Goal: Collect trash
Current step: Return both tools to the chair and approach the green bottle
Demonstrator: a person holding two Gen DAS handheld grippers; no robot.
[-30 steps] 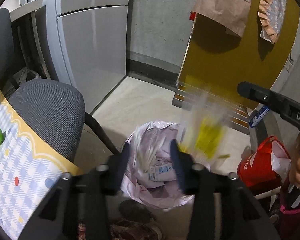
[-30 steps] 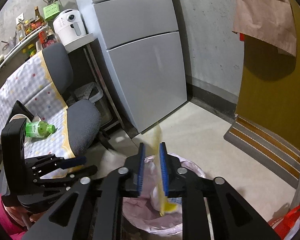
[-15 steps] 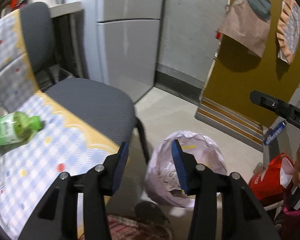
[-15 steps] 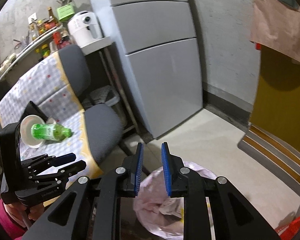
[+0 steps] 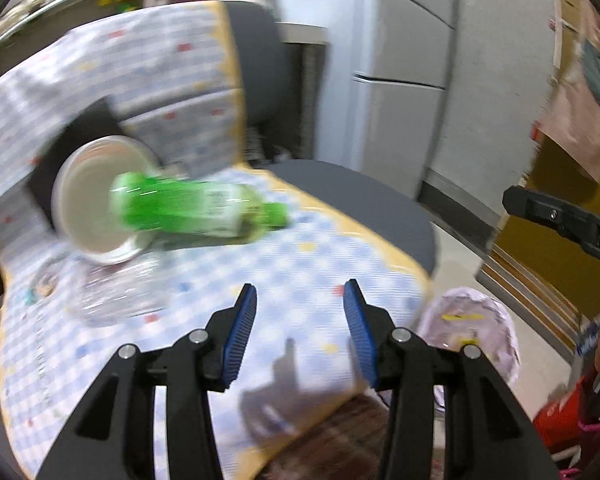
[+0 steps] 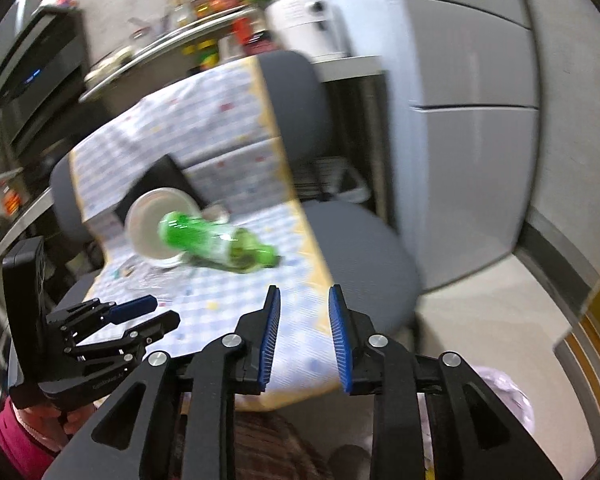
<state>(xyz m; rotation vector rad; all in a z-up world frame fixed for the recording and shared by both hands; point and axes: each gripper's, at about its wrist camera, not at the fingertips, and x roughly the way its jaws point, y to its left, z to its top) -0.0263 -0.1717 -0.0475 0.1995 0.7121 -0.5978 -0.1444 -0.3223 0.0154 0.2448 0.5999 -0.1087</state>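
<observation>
Jaws of the left gripper (image 5: 300,312) stand spread with nothing between them, tilted down over the cloth (image 5: 300,256) that covers the chair (image 5: 364,196). That gap looks about right for a bottle's girth, so the hand is probably set for the next pickup. The right gripper (image 6: 304,320) is narrower; its jaws have just been opening, and nothing sits between the blue pads (image 6: 270,332), which fits a hand that has no load.

Further out, near the back edge of the seat, the bottle (image 5: 196,210) lies on its side, cap toward the seat's right edge, base against or just inside the mouth of a tipped cup (image 5: 88,204); blur hides which. Lying flat, it offers its long side to a grip across the body. A crumpled clear wrapper (image 5: 116,296) lies just before the cup, nearer the front edge.

The bin (image 5: 476,332), lined with a pale bag, stands on the floor just off the seat's front right corner, close enough for short carries.
</observation>
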